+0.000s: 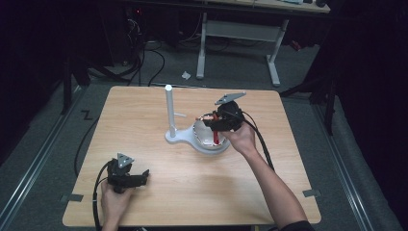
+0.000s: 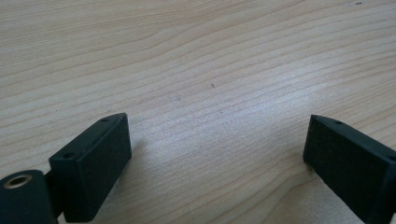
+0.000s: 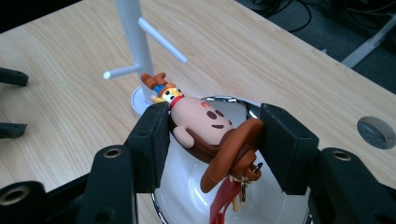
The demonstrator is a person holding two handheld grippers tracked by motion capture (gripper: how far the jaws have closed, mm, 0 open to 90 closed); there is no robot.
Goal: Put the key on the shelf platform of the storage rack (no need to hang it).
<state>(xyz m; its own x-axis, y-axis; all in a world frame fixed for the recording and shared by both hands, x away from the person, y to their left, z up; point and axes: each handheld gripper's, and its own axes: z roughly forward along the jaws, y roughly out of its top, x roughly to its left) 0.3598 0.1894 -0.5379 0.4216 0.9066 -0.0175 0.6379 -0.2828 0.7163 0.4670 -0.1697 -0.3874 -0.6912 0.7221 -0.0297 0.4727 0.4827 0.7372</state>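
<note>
Over glossy bowl [image 3: 285, 205], rubbery toy [image 3: 205, 128] (R gripper [image 3: 212, 135] clamped)

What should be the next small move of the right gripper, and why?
Probably lower the toy figure a little further into the white dish before opening. The right gripper is shut on it, held above the dish with its red strap dangling inside. The left gripper rests open over bare table.

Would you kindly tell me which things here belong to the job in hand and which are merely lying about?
In the job:
- cowboy keychain figure, clamped in the right tongs
- white bowl
- white peg stand

Lying about:
- left tongs, idle on the table
- desk behind
</note>
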